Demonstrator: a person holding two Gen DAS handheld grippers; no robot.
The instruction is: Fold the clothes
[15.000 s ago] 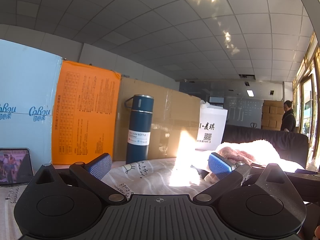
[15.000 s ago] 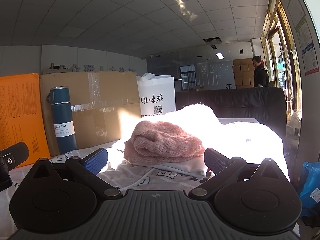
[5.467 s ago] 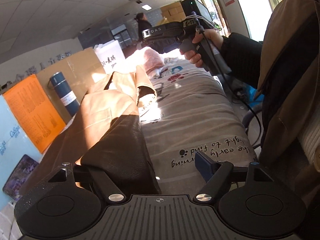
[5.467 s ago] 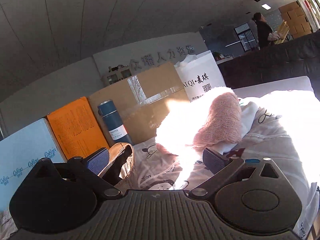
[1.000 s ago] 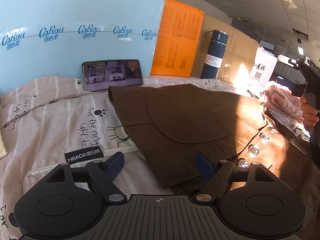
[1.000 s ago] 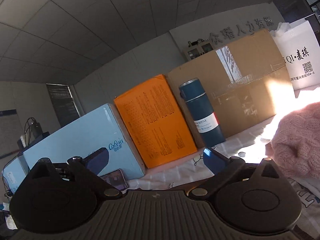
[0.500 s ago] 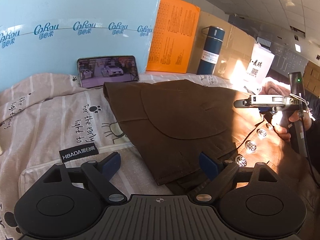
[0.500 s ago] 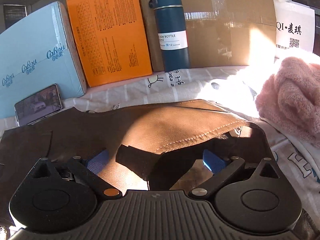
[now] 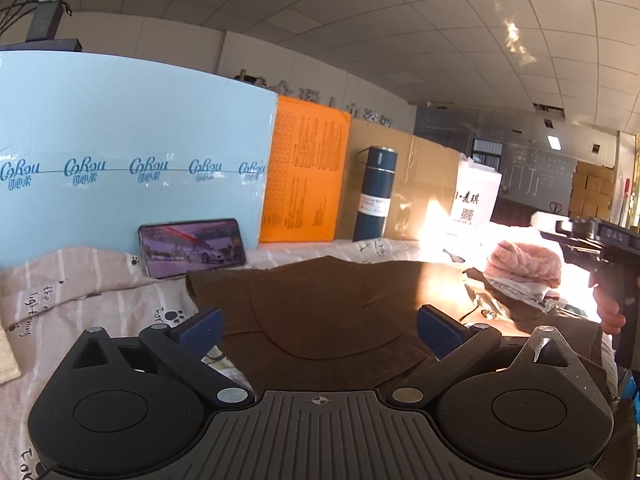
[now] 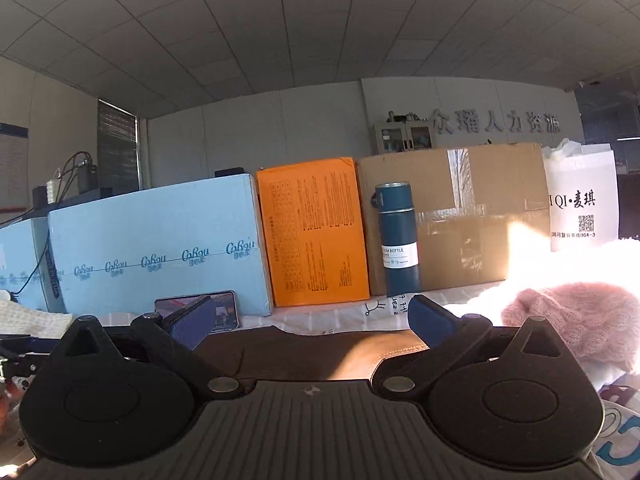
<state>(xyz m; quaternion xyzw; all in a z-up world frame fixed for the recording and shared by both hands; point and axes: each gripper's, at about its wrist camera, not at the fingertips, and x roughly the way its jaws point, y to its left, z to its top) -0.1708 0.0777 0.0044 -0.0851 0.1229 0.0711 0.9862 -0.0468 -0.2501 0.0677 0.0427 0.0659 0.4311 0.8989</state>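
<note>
Since a second ago the left gripper has been lifted clear with its jaws just opened wide and empty, the right gripper likewise spread, and the brown jacket is left flat on the bedsheet, seemingly released for another fold.

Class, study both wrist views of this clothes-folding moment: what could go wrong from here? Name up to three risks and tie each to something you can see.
1. The phone leans propped against the blue box just beyond the brown garment; dragging the garment may topple it.
2. The upright bottle could likewise be knocked over by a wide sweep.
3. The left gripper stands open with nothing held, as does the right gripper; a shallow pinch might catch only the garment's top layer.
</note>
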